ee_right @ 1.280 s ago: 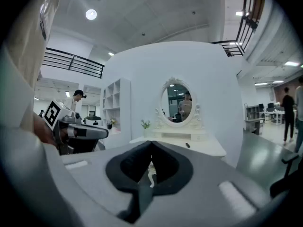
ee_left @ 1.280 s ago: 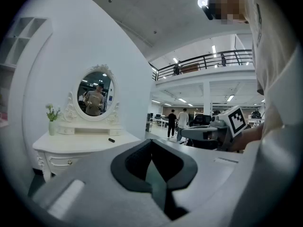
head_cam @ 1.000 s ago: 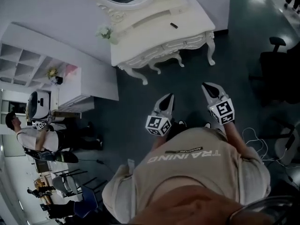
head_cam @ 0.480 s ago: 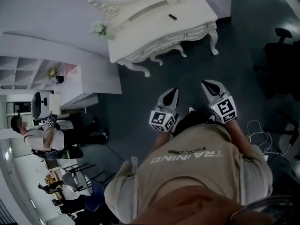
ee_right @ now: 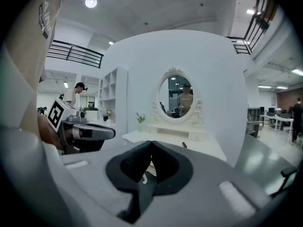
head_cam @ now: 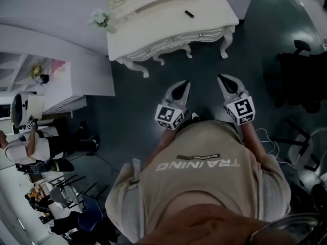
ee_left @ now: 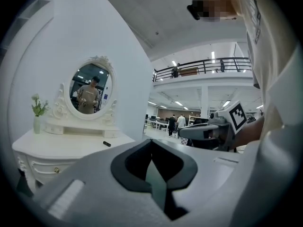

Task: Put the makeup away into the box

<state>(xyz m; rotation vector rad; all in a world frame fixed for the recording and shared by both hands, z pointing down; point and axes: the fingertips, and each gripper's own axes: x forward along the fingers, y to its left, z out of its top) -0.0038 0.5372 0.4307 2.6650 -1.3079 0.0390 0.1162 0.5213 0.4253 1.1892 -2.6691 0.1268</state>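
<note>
Fingers (head_cam: pixel 179 92) short of dressing table (head_cam: pixel 153 29) edge

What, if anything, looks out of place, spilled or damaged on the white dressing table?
Only one small dark item lies loose on the dressing table, apart from the flower vase. Nothing looks spilled, tipped or broken.
</note>
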